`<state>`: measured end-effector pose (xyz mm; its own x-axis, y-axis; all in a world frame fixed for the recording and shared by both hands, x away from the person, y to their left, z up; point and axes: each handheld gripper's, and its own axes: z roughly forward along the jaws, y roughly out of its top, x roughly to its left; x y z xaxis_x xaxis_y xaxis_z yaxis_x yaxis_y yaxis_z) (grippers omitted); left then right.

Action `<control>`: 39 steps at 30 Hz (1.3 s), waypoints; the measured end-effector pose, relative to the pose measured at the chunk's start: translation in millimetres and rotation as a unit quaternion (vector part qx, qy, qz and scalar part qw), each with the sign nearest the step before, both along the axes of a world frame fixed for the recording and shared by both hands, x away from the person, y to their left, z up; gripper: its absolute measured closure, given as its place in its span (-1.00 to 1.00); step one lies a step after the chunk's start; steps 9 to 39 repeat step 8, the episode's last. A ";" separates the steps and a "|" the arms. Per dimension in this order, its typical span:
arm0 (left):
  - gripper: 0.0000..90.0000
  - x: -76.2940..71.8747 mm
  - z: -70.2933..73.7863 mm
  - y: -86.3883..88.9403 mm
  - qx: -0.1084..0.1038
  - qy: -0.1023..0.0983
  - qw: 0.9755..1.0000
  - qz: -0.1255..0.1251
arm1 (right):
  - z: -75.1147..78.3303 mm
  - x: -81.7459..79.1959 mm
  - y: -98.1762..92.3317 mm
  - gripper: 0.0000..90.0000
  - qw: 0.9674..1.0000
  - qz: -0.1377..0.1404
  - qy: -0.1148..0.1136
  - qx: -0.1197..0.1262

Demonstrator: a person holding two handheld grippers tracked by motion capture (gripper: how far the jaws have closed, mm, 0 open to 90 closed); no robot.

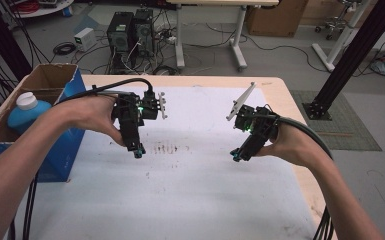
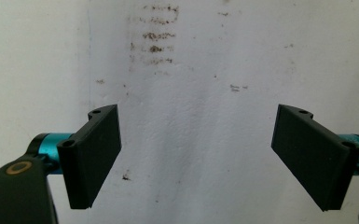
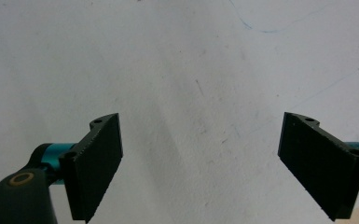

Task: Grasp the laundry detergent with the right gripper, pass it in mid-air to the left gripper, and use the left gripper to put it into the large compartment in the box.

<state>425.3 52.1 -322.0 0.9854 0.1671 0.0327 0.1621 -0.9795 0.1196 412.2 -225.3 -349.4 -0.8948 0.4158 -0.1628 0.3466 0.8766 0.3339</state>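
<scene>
Both hands idle: my left claw (image 1: 138,152) and right claw (image 1: 236,156) hover apart over the white desk (image 1: 195,200), jaws spread wide and empty, nearest the brown smudge (image 1: 166,148), ready to reach.

A stained white sheet (image 1: 190,180) covers the wooden table (image 1: 285,105).

No legible text or labels anywhere.
</scene>
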 end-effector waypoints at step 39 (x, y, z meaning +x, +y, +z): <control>-0.65 -1.9 3.2 2.1 -0.004 -0.003 1.000 0.002 | 0.0 -0.2 2.8 -0.71 1.000 0.001 0.001 0.001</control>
